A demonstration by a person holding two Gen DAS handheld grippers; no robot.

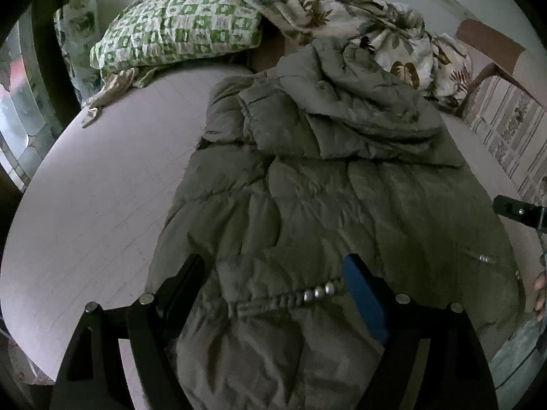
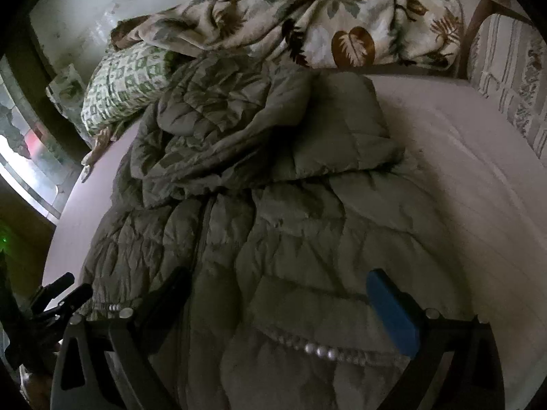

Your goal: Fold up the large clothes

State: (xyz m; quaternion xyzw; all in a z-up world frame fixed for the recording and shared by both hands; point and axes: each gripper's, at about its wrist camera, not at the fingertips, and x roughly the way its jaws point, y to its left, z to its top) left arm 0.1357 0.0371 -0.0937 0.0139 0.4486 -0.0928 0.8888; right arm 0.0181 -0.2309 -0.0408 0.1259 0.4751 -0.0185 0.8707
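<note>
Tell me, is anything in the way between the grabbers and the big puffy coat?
Nothing visible. Both the left gripper and the right gripper are open right over the coat, its hem showing between their fingers.

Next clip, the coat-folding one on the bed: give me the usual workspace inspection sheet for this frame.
Surface: pale bed sheet, bare on both sides of the coat.
Job's things: olive padded coat lying lengthwise, hood bunched at the far end, snap studs along the near hem.
Clutter: green checked pillow and crumpled leaf-print blanket at the far end of the bed.
Grippers: left gripper open, fingers straddling the near hem; right gripper open over the hem likewise.
Cables: nothing seen.
Surroundings: window on the left, patterned chair on the right, wall behind.
</note>
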